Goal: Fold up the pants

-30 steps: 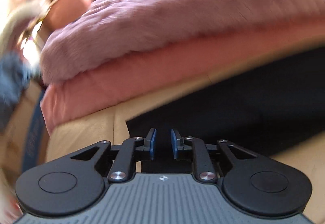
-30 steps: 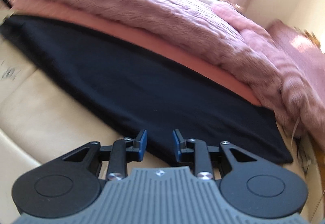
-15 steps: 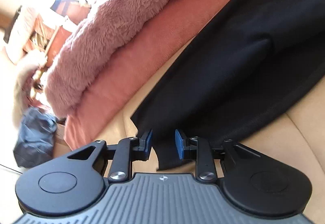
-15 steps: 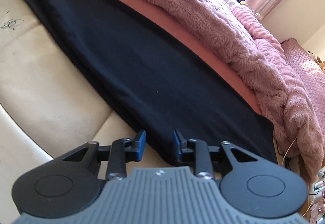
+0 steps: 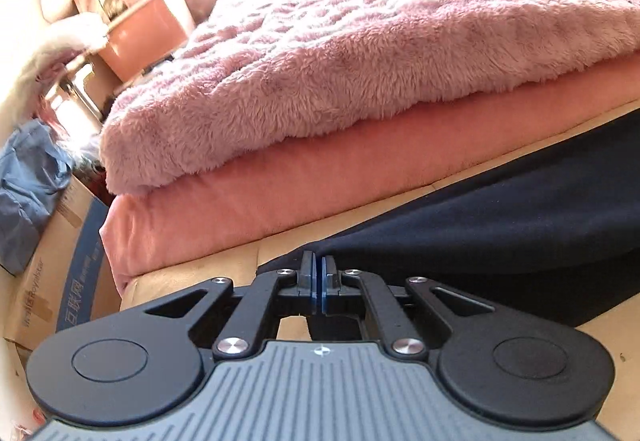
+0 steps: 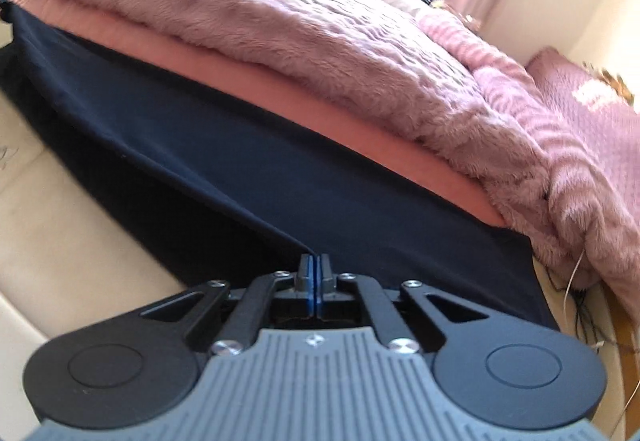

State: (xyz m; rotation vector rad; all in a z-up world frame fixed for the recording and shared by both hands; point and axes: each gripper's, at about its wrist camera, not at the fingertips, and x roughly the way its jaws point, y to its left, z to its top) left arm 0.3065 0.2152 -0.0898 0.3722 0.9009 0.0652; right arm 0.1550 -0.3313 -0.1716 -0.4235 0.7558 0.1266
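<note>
Dark navy pants (image 6: 240, 161) lie spread along a beige padded surface (image 6: 60, 241), beside a pile of pink bedding. In the right wrist view my right gripper (image 6: 315, 261) is shut on the near edge of the pants, and a raised crease runs from the cloth up into its jaws. In the left wrist view the pants (image 5: 500, 217) stretch off to the right. My left gripper (image 5: 319, 265) is shut on their near corner, which is drawn up to the blue pads. How much cloth sits inside either grip is hidden.
A fluffy pink blanket (image 5: 360, 41) on a salmon-coloured layer (image 5: 280, 193) borders the pants on the far side. A cardboard box (image 5: 52, 269) and a blue cloth bundle (image 5: 28, 181) stand beyond the left end. Thin cables (image 6: 576, 281) hang at the right end.
Both grippers stood open over the edge of the pants and have shut on it. The cloth now rises toward each pair of jaws. The left wrist view swung from tilted back to level.
</note>
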